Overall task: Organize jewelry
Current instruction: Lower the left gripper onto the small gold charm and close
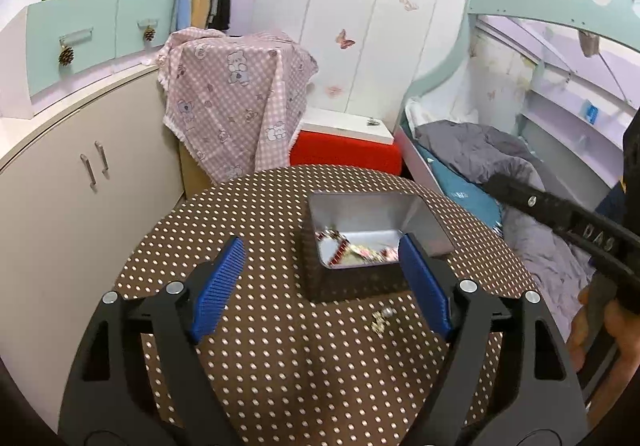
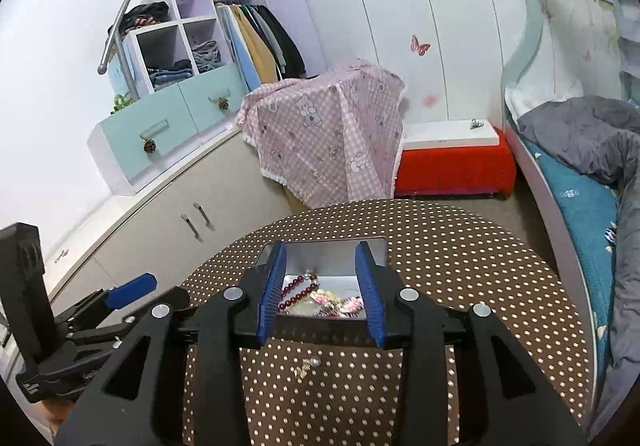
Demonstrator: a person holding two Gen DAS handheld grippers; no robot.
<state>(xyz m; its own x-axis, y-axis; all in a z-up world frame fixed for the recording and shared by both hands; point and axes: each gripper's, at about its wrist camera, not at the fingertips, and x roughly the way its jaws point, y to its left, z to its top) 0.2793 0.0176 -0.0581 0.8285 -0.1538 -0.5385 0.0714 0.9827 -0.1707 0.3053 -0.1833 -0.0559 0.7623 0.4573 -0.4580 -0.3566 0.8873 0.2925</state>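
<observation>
An open metal tin (image 1: 424,224) (image 2: 376,248) sits on the round brown polka-dot table (image 1: 260,206) (image 2: 460,246). Inside lie a dark red bead bracelet (image 2: 298,292) and several other jewelry pieces (image 1: 368,252) (image 2: 336,304). A small pearl-and-gold earring (image 1: 381,318) (image 2: 307,366) lies on the cloth in front of the tin. My left gripper (image 1: 322,264) is open and empty, hovering in front of the tin. My right gripper (image 2: 322,276) is open and empty just above the tin's near edge, over the earring.
Beige cabinets (image 1: 80,182) stand at the left. A pink checked cloth over a box (image 1: 236,98) and a red ottoman (image 1: 344,154) stand behind the table. A bed with a grey quilt (image 1: 500,162) is at the right.
</observation>
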